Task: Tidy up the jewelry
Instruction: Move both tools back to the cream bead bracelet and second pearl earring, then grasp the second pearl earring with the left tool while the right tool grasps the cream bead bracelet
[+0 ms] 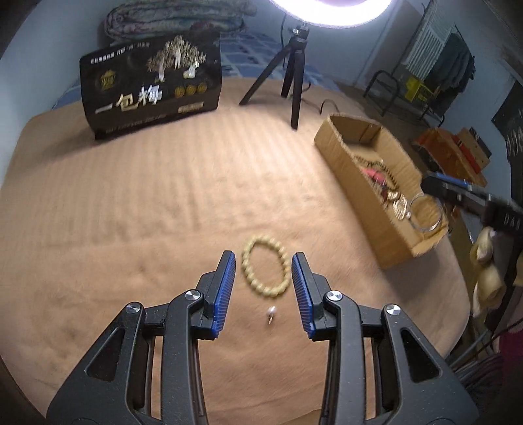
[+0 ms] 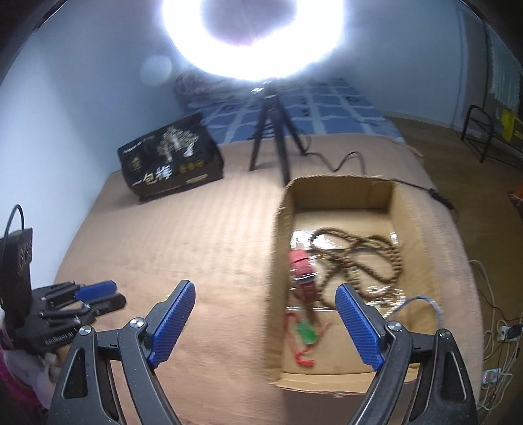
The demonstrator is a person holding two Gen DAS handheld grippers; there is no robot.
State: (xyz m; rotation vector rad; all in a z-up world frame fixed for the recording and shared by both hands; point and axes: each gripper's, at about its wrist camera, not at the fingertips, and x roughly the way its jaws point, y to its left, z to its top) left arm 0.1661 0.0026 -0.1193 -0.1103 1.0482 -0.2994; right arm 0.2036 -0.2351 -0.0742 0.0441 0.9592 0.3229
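On the left we see a black printed box [image 1: 152, 90] standing upright at the far side of the tan blanket [image 1: 130, 212] that covers the bed. Just right of it stands a black tripod [image 1: 287, 75] under a bright ring light [image 1: 330, 11].

Nearer to us, our left gripper [image 1: 263, 271] points down at the blanket with its jaws partly apart and nothing between the blue pads. A pale beaded bracelet [image 1: 265, 272] lies flat on the blanket below the gap, apart from both pads. A small shiny piece [image 1: 270, 313], too blurred to name, lies just beside the bracelet on the near side.

Further right sits an open cardboard box [image 2: 340, 193]. In it lie a long brown bead strand [image 2: 359, 258], a red item [image 2: 302, 271] and a green tag on red cord [image 2: 305, 336], all blurred.

Our right gripper [image 2: 264, 317] hovers over the box's near left corner, jaws spread wide and empty, one pad over the blanket, the other over the box.
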